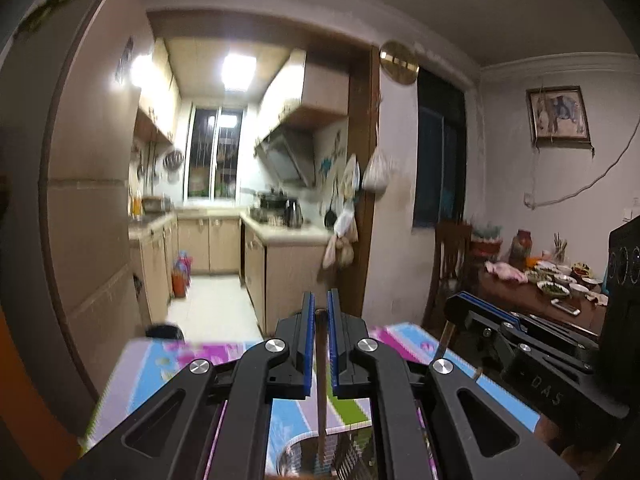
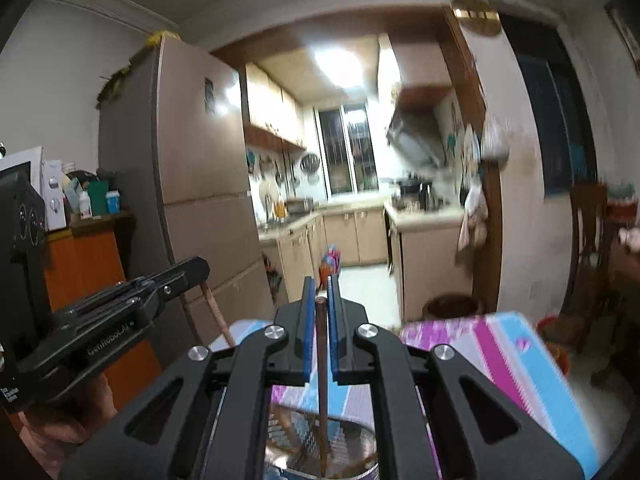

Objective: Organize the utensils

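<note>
Left wrist view shows the left gripper [image 1: 321, 316] clenched on 1 brown chopstick [image 1: 321, 380], the right gripper [image 2: 321, 300] likewise gripping another chopstick [image 2: 322, 384], both hanging toward 6 o'clock over what seems a metal holder [image 2: 352, 444], probably for dropping in.

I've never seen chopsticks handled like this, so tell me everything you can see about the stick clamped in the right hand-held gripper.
The stick is a thin, dark brown chopstick, wood by the look of it. The right hand-held gripper is shut on it, its blue pads pressing both sides near the blunt upper end, which pokes just above them. It stands about upright, its lower end reaching down into a perforated metal holder on a colourful patterned mat. Whether the tip touches the holder's bottom is hidden.
</note>
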`<control>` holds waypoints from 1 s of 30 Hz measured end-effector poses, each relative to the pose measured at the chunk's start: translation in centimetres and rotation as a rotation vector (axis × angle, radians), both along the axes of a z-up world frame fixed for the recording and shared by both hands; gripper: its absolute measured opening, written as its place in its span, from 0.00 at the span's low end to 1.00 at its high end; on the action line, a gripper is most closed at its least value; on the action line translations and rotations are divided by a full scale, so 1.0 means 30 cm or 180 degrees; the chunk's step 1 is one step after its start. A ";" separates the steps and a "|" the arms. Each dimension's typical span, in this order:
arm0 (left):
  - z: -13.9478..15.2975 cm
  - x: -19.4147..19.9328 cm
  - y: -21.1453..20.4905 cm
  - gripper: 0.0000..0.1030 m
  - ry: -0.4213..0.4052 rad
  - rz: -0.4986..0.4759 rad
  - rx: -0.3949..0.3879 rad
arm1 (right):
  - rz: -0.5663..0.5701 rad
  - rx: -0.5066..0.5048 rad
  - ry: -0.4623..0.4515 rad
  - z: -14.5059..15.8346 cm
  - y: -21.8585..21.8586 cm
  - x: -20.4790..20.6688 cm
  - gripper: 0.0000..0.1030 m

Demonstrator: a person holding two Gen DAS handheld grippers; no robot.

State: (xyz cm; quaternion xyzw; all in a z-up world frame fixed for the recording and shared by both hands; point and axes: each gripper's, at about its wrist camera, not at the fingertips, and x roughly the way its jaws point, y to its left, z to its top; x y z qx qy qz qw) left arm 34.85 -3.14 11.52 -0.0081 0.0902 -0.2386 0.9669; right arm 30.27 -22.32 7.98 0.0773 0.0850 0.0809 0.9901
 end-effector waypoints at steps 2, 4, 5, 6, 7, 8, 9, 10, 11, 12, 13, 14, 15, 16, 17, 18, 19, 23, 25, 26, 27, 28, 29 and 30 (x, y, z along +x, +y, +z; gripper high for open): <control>-0.048 0.016 -0.001 0.07 0.0061 0.0015 0.0057 | 0.0022 0.0058 0.0086 -0.033 -0.002 0.009 0.05; -0.078 0.032 -0.002 0.07 0.0119 0.0025 0.0079 | 0.0047 0.0138 0.0188 -0.063 -0.012 0.019 0.05; -0.092 0.040 -0.003 0.08 0.0164 0.0031 0.0089 | 0.0037 0.0157 0.0254 -0.080 -0.017 0.024 0.05; -0.101 0.047 0.000 0.08 0.0187 0.0054 0.0101 | 0.0004 0.0154 0.0280 -0.086 -0.018 0.023 0.05; -0.109 0.048 0.001 0.08 0.0194 0.0110 0.0117 | -0.0034 0.0145 0.0309 -0.094 -0.025 0.022 0.09; -0.111 0.047 0.008 0.08 0.0203 0.0133 0.0123 | -0.0062 0.0139 0.0337 -0.094 -0.029 0.026 0.13; -0.108 0.045 0.015 0.08 0.0205 0.0141 0.0117 | -0.0134 0.0135 0.0345 -0.090 -0.043 0.019 0.23; -0.094 0.041 0.024 0.08 0.0194 0.0168 0.0104 | -0.0188 0.0126 0.0322 -0.081 -0.053 0.008 0.32; -0.074 0.034 0.036 0.08 0.0175 0.0196 0.0086 | -0.0251 0.0117 0.0262 -0.063 -0.074 -0.015 0.33; -0.055 0.025 0.045 0.08 0.0148 0.0218 0.0073 | -0.0289 0.0108 0.0221 -0.048 -0.090 -0.027 0.33; -0.021 -0.001 0.067 0.08 0.0070 0.0270 0.0062 | -0.0336 0.0093 0.0176 -0.032 -0.111 -0.048 0.33; 0.003 -0.020 0.083 0.10 0.0009 0.0304 0.0060 | -0.0398 0.0078 0.0112 -0.008 -0.139 -0.086 0.33; 0.030 -0.049 0.108 0.14 -0.0071 0.0352 0.0048 | -0.0443 0.0066 0.0068 0.009 -0.163 -0.110 0.33; 0.070 -0.098 0.154 0.17 -0.0181 0.0443 -0.0003 | -0.0492 0.0049 0.0022 0.027 -0.187 -0.141 0.33; 0.095 -0.137 0.189 0.20 -0.0260 0.0512 -0.0047 | -0.0545 0.0021 -0.0031 0.046 -0.215 -0.175 0.33; 0.115 -0.177 0.217 0.21 -0.0331 0.0556 -0.0078 | -0.0609 -0.0038 -0.0117 0.066 -0.248 -0.232 0.33; 0.137 -0.237 0.261 0.22 -0.0438 0.0613 -0.0105 | -0.0657 -0.0097 -0.0172 0.080 -0.270 -0.279 0.33; 0.167 -0.476 0.378 0.32 -0.0732 0.0771 -0.0020 | -0.0804 -0.0284 -0.0324 0.109 -0.364 -0.504 0.41; 0.151 -0.594 0.424 0.39 -0.0797 0.0807 0.0062 | -0.0857 -0.0392 -0.0382 0.098 -0.395 -0.641 0.48; 0.140 -0.641 0.440 0.42 -0.0794 0.0808 0.0105 | -0.0882 -0.0450 -0.0391 0.092 -0.401 -0.694 0.50; 0.122 -0.686 0.457 0.42 -0.0785 0.0810 0.0160 | -0.0918 -0.0535 -0.0389 0.078 -0.404 -0.760 0.53; 0.101 -0.738 0.467 0.42 -0.0766 0.0818 0.0246 | -0.0963 -0.0607 -0.0380 0.062 -0.406 -0.813 0.56; 0.081 -0.776 0.473 0.43 -0.0752 0.0827 0.0327 | -0.1023 -0.0688 -0.0354 0.039 -0.404 -0.879 0.57; 0.060 -0.816 0.478 0.44 -0.0747 0.0839 0.0412 | -0.1041 -0.0720 -0.0324 0.024 -0.404 -0.913 0.57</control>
